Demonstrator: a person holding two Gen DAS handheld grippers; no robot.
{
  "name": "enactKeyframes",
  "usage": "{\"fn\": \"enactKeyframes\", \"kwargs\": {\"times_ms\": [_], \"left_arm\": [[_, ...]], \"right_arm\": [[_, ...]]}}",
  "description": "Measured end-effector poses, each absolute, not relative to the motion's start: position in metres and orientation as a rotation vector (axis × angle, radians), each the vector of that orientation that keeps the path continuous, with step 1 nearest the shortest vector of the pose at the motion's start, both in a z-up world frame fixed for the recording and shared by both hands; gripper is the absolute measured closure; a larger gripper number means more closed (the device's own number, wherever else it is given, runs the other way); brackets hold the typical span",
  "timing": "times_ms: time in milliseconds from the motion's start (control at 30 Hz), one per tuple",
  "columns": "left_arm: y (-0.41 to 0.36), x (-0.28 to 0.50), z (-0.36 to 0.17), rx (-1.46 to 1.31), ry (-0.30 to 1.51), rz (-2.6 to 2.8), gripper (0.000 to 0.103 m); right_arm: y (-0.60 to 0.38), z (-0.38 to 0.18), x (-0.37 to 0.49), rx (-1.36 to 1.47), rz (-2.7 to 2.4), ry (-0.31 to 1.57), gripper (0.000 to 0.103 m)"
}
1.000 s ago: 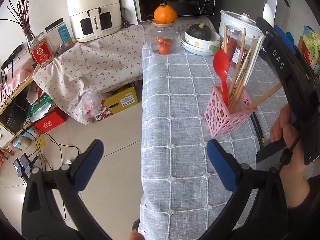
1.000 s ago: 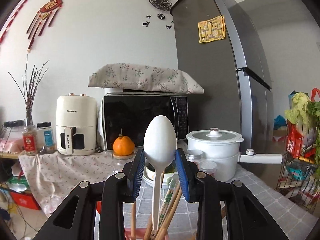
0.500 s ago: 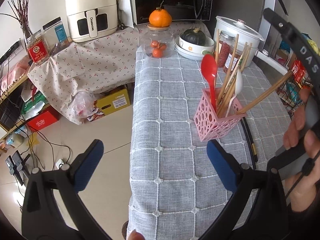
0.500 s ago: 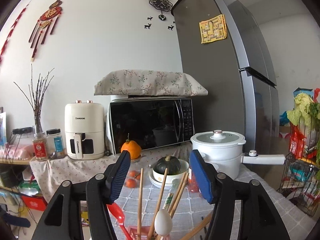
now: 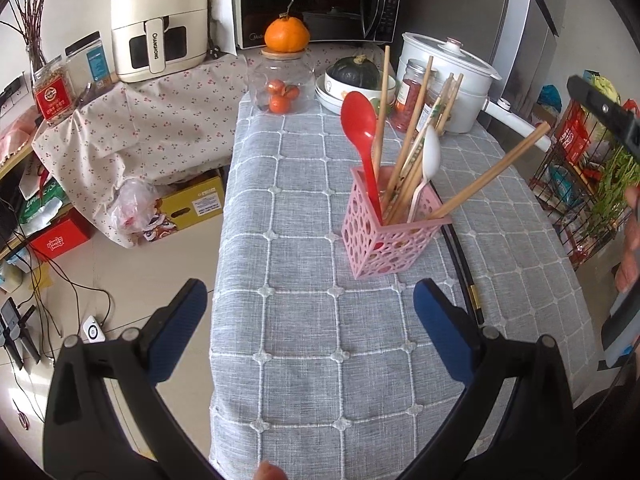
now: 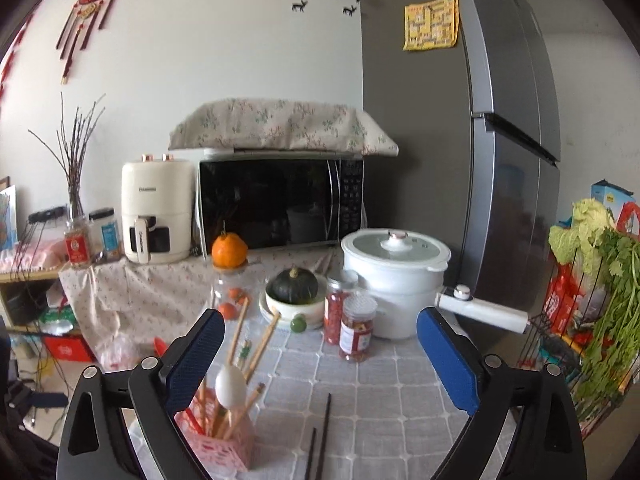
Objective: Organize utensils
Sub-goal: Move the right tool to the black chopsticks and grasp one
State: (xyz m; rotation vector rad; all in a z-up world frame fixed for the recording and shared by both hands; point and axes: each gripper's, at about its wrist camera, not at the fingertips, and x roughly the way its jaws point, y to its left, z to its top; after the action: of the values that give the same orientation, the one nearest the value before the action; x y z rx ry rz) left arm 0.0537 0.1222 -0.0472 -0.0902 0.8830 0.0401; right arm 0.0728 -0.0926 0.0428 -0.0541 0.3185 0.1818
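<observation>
A pink perforated utensil holder [image 5: 390,236] stands on the grey checked tablecloth [image 5: 304,320]. It holds a red spoon [image 5: 360,128], a white spoon [image 5: 431,156] and several wooden chopsticks [image 5: 492,172]. A pair of black chopsticks [image 5: 462,264] lies on the cloth just right of the holder. My left gripper [image 5: 310,320] is open and empty, in front of the holder. My right gripper [image 6: 318,356] is open and empty, above the table; the holder [image 6: 224,446], the white spoon [image 6: 230,386] and the black chopsticks [image 6: 322,436] show low in its view.
At the table's far end stand a glass jar with an orange on top [image 5: 286,84], a bowl with a green squash [image 5: 356,76], two red-filled jars [image 6: 354,332] and a white pot [image 5: 444,76]. A wire rack of vegetables [image 5: 588,184] is at the right. The table's left edge drops to the floor.
My right gripper opened, released the white spoon into the pink holder, and pulled back and to the right. The left gripper's view shifted slightly toward the table's middle.
</observation>
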Motion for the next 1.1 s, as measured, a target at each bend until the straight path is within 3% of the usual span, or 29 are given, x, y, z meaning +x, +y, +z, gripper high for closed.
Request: {"fn": "enactKeyframes", "kwargs": {"times_ms": [267,600,1100], "left_arm": [[0.109,0.059,-0.062,-0.138,0.862,-0.006,0.000],[0.092,0.074,-0.083,-0.100,0.912,-0.020,0.000],[0.085,0.073,-0.088,-0.044,0.931,-0.045,0.000]], "right_arm": [[-0.146,-0.029,0.120,0.046,0.138,0.637,0.004],[-0.138,-0.121,0.180,0.008,0.180,1.012,0.004],[-0.125,-0.170,0.221,-0.009,0.109,1.150,0.004]]}}
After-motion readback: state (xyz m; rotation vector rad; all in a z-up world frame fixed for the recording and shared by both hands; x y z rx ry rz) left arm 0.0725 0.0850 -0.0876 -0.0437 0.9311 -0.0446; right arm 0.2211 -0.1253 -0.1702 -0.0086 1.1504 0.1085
